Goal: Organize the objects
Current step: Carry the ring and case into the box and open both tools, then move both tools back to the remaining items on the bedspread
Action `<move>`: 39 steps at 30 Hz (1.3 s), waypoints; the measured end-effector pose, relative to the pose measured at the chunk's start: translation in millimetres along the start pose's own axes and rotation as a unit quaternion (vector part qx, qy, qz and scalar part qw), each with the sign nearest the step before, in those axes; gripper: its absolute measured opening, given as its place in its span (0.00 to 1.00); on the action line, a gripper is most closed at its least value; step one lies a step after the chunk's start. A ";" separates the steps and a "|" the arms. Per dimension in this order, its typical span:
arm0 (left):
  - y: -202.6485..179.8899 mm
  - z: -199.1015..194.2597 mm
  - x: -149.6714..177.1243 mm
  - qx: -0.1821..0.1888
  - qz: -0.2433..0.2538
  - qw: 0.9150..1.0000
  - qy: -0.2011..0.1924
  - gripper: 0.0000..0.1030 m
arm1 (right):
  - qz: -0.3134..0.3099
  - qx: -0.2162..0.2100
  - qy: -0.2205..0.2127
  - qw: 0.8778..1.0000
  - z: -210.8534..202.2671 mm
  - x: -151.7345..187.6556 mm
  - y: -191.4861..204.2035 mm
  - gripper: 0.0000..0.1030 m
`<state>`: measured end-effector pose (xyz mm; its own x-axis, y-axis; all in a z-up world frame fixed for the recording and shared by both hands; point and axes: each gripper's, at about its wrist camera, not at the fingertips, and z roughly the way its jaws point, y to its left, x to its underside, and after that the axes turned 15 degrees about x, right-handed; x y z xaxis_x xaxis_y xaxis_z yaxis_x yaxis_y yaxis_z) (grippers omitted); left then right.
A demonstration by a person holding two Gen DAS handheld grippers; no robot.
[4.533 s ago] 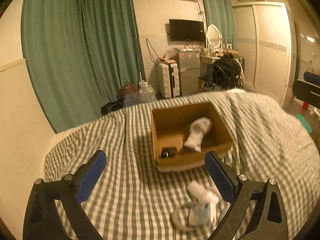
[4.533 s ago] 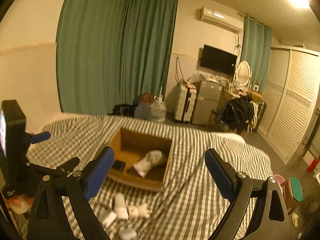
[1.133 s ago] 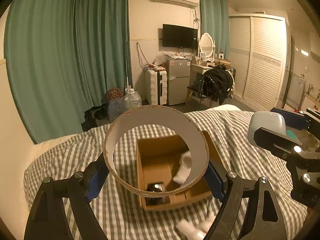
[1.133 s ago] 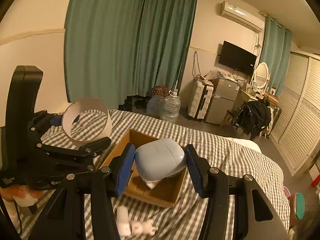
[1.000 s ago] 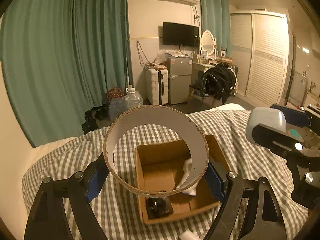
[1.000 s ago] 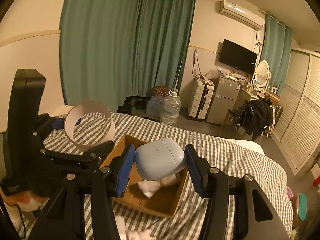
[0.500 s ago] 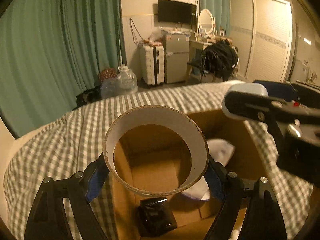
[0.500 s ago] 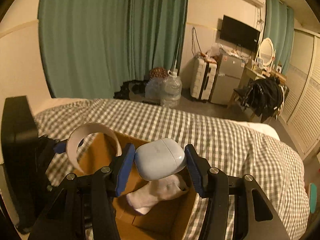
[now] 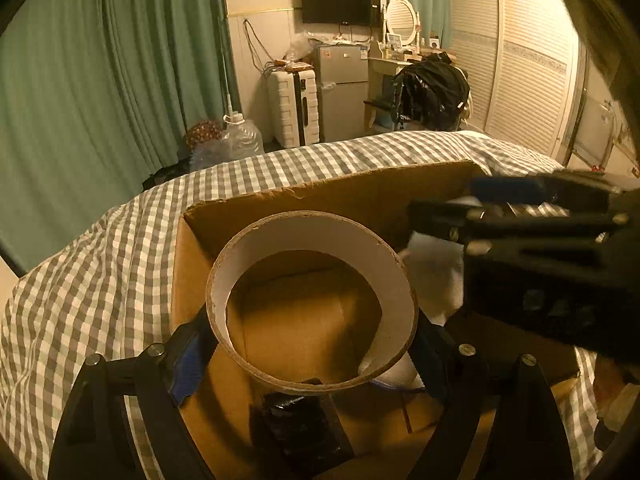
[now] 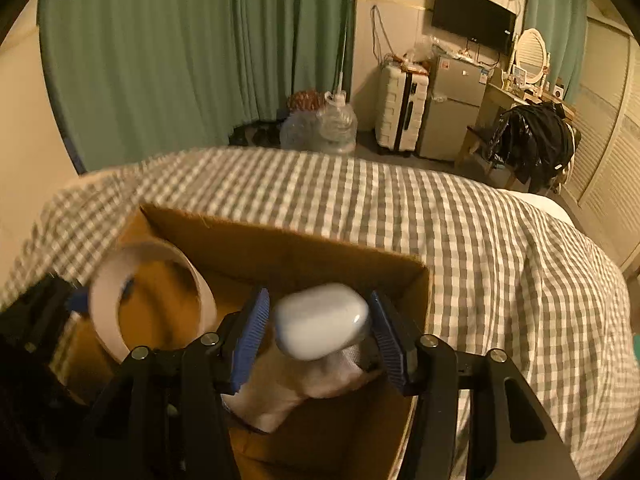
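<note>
An open cardboard box (image 9: 320, 196) sits on the checked bed; it also shows in the right wrist view (image 10: 304, 248). My left gripper (image 9: 312, 344) is shut on a white tape roll (image 9: 396, 288) and holds it over the box's left half; the roll also shows in the right wrist view (image 10: 100, 300). My right gripper (image 10: 320, 332) has its pads a little apart from a pale blue earbud case (image 10: 320, 326), which looks blurred between them above a white sock (image 10: 304, 384). A black object (image 9: 300, 428) lies in the box's near corner.
The grey checked bedspread (image 10: 500, 240) surrounds the box. Beyond the bed stand green curtains (image 10: 180, 60), water jugs (image 10: 332, 124), a white suitcase (image 9: 294, 108), a small fridge (image 9: 344, 92) and a chair with a black jacket (image 9: 432, 92).
Both grippers have moved down and forward over the box. The right gripper's pads have parted from the earbud case, which is now blurred. The left still grips the tape roll.
</note>
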<state>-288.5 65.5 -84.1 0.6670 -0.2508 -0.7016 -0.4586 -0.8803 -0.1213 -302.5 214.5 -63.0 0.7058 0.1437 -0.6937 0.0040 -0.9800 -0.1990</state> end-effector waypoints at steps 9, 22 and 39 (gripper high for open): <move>-10.0 -60.8 -2.9 -0.001 -0.009 0.999 -0.035 0.96 | 0.059 -0.001 -0.052 0.997 -73.5 -11.3 -32.0 0.82; -47.5 -194.7 7.5 -0.025 -0.022 0.996 -0.088 0.97 | 0.043 0.005 -0.122 0.992 -260.9 0.4 -45.8 0.85; -66.9 -232.0 125.4 -0.069 -0.036 0.995 -0.056 0.99 | 0.000 0.045 -0.062 0.997 -298.4 144.8 -17.7 0.87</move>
<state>-37.9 -0.5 -1.1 0.6225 -0.1459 -0.7689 -0.3223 -0.9431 -0.0820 11.0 211.5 46.7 0.6130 0.1646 -0.7728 -0.0645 -0.9644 -0.2566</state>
